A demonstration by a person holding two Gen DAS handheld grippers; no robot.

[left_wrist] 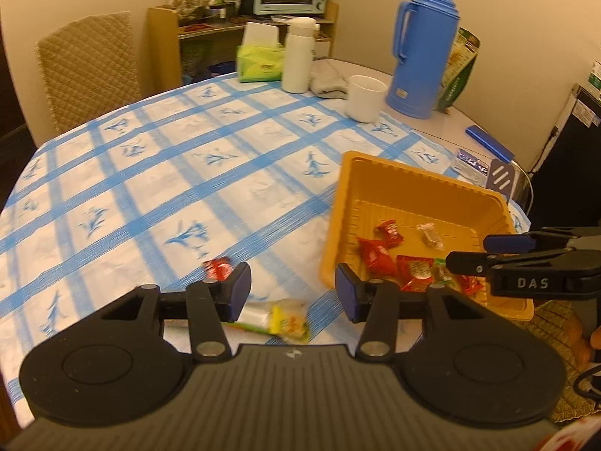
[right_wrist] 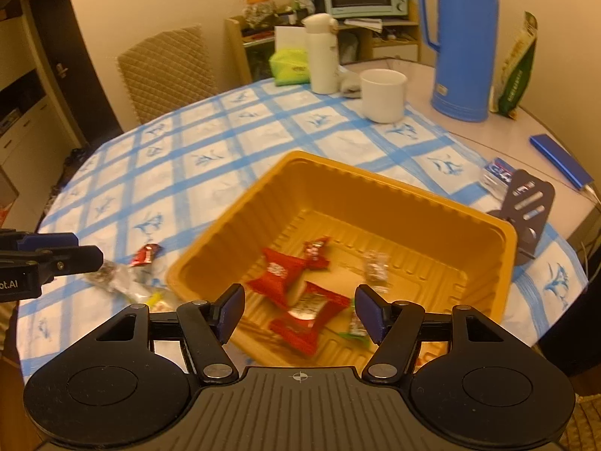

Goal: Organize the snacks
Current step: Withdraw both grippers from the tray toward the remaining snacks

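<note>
Left wrist view: I have the left gripper (left_wrist: 293,289) released, jaws apart with nothing pinched, hanging over the tablecloth (left_wrist: 150,173) just left of the orange tray (left_wrist: 424,178). A small red candy (left_wrist: 217,267) lies on the cloth right by the tip of my left finger; I can't tell if they touch. A yellow-and-white packet (left_wrist: 280,317) lies below the open jaws, on the cloth.

Right wrist view: right gripper (right_wrist: 298,312) also released, nothing between the blue pads (right_wrist: 229,310), hanging over the near end of the tray. Inside the tray I see red twist-wrapped candies (right_wrist: 280,276), a clear-wrapped sweet (right_wrist: 375,267) and a green-edged packet (right_wrist: 355,325), all loose on the ribbed floor. Left of the tray, on the cloth, lie another red candy (right_wrist: 146,253) and a clear crinkly wrapper (right_wrist: 112,276).

Tray is thin moulded plastic, rectangular, with scalloped walls and a rolled rim. Cloth is blue-and-white plaid, slightly wrinkled, over a round table.

Beyond the tray: white mug (right_wrist: 383,94), blue thermos (right_wrist: 464,41), white flask (right_wrist: 321,52), green tissue pack (right_wrist: 291,65), all well apart from the tray. A dark slotted stand (right_wrist: 529,210) sits just right of the tray's far corner. Wide bare cloth left of the tray; table edge runs close behind the tray on the right.
</note>
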